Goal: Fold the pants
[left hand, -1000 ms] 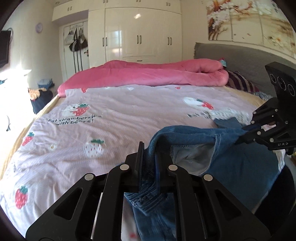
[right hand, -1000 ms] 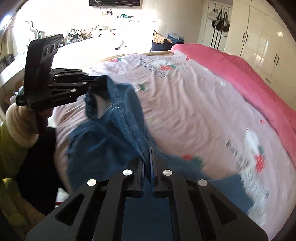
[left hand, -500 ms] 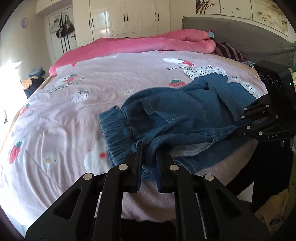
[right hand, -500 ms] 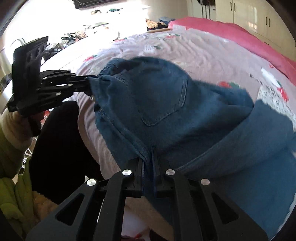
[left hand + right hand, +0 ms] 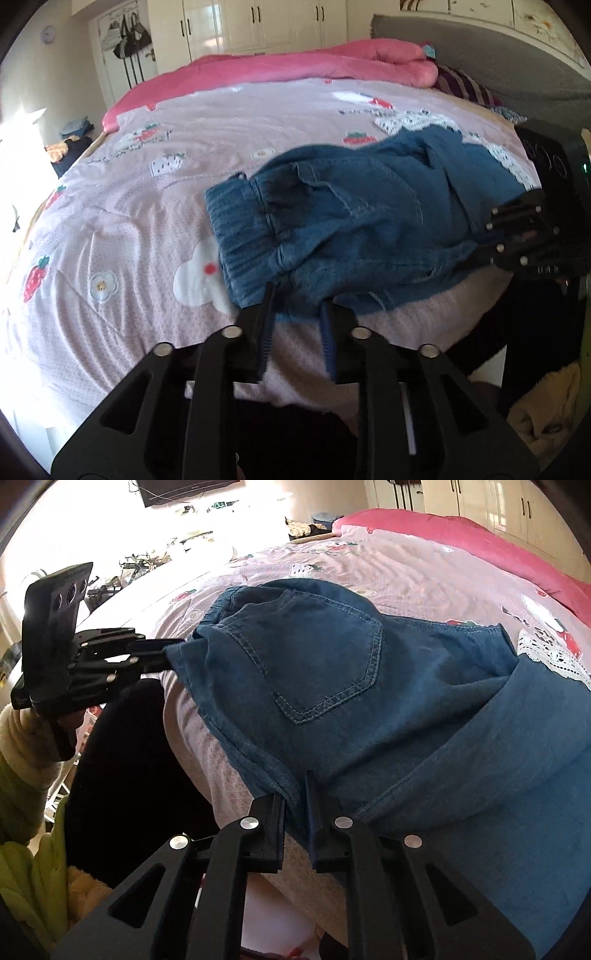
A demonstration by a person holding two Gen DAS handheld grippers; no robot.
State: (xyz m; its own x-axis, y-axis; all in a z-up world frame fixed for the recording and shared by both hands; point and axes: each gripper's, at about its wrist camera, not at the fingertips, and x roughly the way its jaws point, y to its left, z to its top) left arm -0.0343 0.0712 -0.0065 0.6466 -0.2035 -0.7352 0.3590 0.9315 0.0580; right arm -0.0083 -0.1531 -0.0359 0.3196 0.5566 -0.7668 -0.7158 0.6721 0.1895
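Note:
Blue denim pants lie on the pink strawberry bedspread near the bed's front edge, elastic waistband to the left. In the right wrist view the pants show a back pocket on top. My left gripper has its jaws parted around the waistband's lower edge, the cloth just at the tips. It also shows in the right wrist view at the waistband corner. My right gripper has its jaws slightly apart with the side edge of the pants between them. It shows in the left wrist view at the pants' right edge.
A rolled pink duvet lies along the far side of the bed. A grey headboard stands at the right. White wardrobes fill the back wall. The person's dark legs stand against the bed's front edge.
The pants went from held up in the air to laid flat on the bedspread. Both grippers came down to the bed's front edge and their jaws have parted.

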